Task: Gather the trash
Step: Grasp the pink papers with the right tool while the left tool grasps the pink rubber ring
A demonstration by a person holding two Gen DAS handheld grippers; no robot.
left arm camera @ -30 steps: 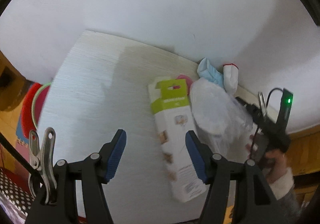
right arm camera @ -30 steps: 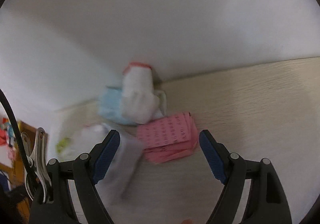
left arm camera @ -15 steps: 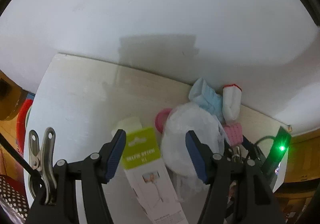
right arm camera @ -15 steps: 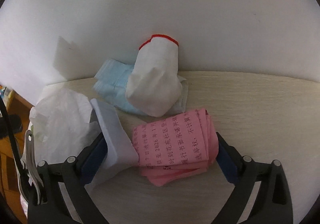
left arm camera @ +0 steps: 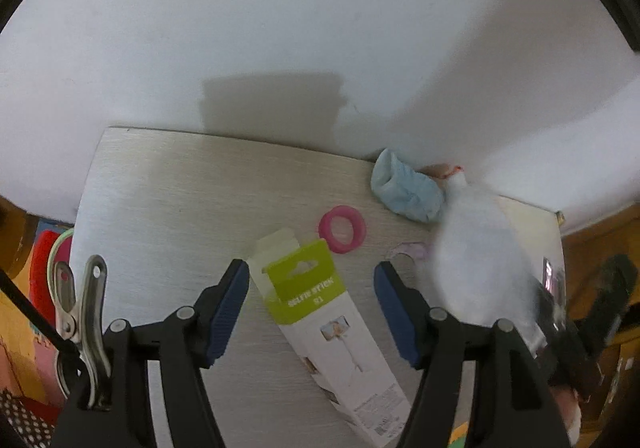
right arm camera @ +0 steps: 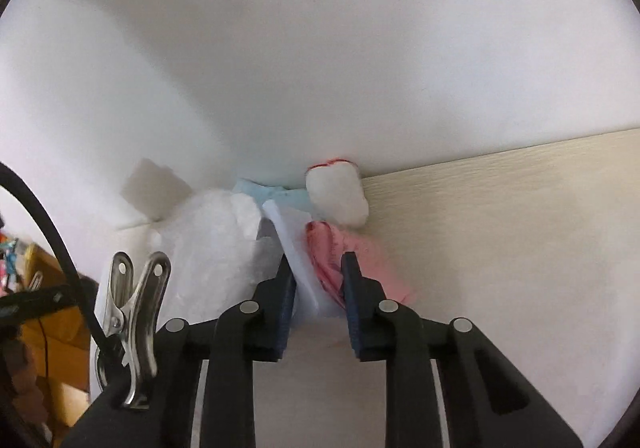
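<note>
My right gripper (right arm camera: pixel 315 268) is shut on a folded pink paper (right arm camera: pixel 340 248) together with a pale lilac card (right arm camera: pixel 296 244), lifted off the table. A clear plastic bag (right arm camera: pixel 208 240) hangs at its left; it shows blurred in the left wrist view (left arm camera: pixel 476 260). A white glove with a red cuff (right arm camera: pixel 338 192) and a blue face mask (left arm camera: pixel 408 194) lie by the wall. My left gripper (left arm camera: pixel 311 288) is open above a green and white selfie stick box (left arm camera: pixel 320 324). A pink ring (left arm camera: pixel 342 229) lies beyond the box.
The pale wooden table (left arm camera: pixel 168 200) ends at a white wall behind. A red and green object (left arm camera: pixel 52 260) sits past the table's left edge. Orange wooden furniture (left arm camera: pixel 592 244) stands to the right.
My right gripper closed on the pink paper and lilac card and lifted them. The plastic bag moved right, uncovering the pink ring. The left wrist view drew back slightly.
</note>
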